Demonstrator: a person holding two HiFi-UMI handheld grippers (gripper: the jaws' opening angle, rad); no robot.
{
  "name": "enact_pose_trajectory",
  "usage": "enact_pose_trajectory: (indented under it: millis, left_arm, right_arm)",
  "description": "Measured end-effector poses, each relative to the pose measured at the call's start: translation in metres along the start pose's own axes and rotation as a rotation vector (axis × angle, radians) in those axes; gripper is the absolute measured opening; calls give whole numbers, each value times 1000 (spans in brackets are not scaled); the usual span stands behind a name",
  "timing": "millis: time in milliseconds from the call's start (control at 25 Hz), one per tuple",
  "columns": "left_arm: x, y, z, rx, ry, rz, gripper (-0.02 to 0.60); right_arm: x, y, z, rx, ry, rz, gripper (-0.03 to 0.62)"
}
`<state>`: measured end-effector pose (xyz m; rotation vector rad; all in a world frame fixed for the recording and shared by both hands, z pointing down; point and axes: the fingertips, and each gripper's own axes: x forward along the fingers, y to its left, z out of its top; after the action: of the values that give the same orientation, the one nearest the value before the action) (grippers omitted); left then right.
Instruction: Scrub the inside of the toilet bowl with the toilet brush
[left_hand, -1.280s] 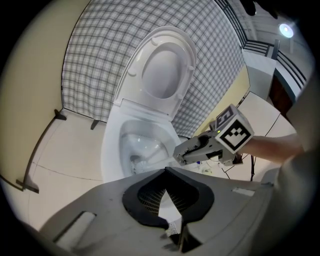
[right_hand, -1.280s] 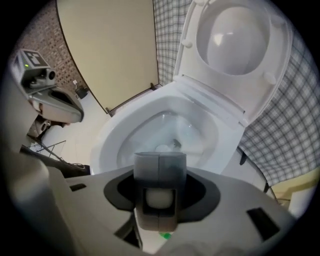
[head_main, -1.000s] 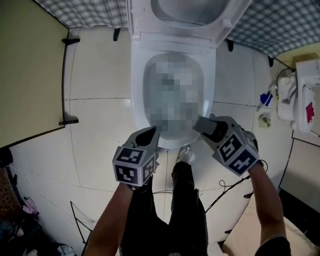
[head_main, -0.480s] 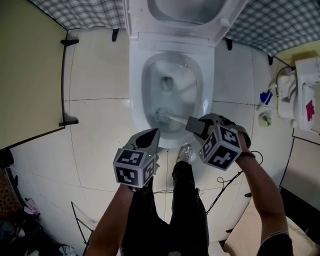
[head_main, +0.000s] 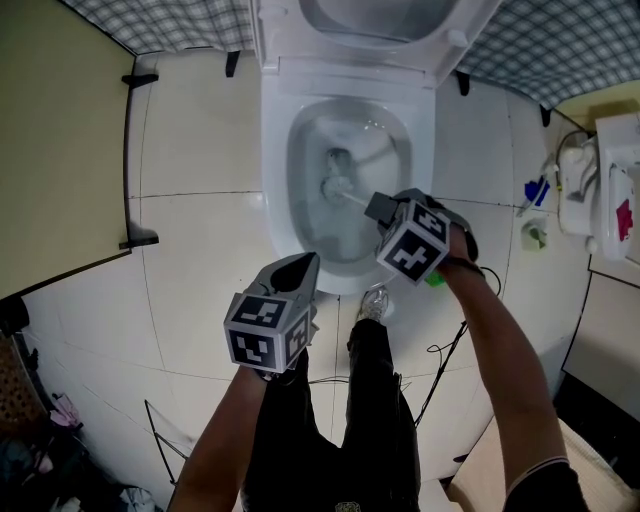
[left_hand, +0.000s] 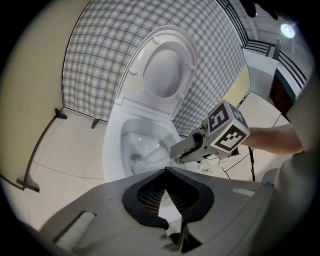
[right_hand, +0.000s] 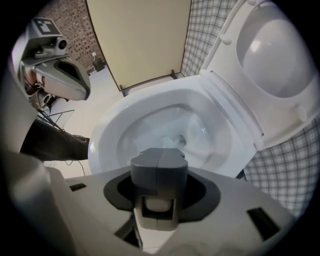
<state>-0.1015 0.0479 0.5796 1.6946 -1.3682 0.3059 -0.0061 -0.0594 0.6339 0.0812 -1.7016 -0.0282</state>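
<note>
The white toilet bowl (head_main: 272, 190) stands open at top centre, with water in it. My right gripper (head_main: 378, 209) hangs over the bowl's front right and points down into it, shut on the white handle of the toilet brush. The brush head (head_main: 337, 186) lies deep in the bowl by the drain. In the right gripper view the jaws (right_hand: 159, 161) meet round the handle (right_hand: 156, 205), above the bowl (right_hand: 107, 132). My left gripper (head_main: 300, 272) hovers in front of the bowl's rim, shut and holding nothing. Its view shows its pads (left_hand: 166, 172), the bowl (left_hand: 111, 145) and the right gripper (left_hand: 175, 152).
The seat and lid (head_main: 380, 25) stand raised against a checked wall. A yellow partition (head_main: 60, 140) closes off the left. My dark trouser legs (head_main: 370, 400) and a shoe (head_main: 372, 305) are just before the bowl. A cable (head_main: 450, 360) crosses the floor; white fittings (head_main: 610, 195) sit at right.
My right gripper has moved up the picture from the bowl's front rim to over the bowl and lower. The brush head went from the front of the basin to the drain. The left gripper stayed put.
</note>
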Motion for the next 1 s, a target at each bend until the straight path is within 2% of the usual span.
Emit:
enact_pose_trajectory:
  millis: [160, 360, 560, 720, 920, 1000]
  left_arm:
    - [3, 0, 0, -3, 3, -5, 8]
    - [7, -1, 0, -1, 8, -9, 8]
    - [12, -2, 8, 19, -8, -19, 8]
    - [9, -2, 15, 38, -3, -6, 8]
    - [2, -22, 34, 72, -28, -10, 8]
    - [0, -28, 45, 92, -42, -14, 8]
  right_arm:
    - [19, -11, 1, 38, 23, -15, 189]
    - [39, -27, 1, 149, 6, -38, 189]
    - [15, -39, -7, 305, -98, -67, 187]
    - [-21, -31, -24, 389, -211, -28, 186]
    - [-89, -22, -54, 558, -391, 49, 186]
    - [-114, -20, -64, 598, -448, 53, 186]
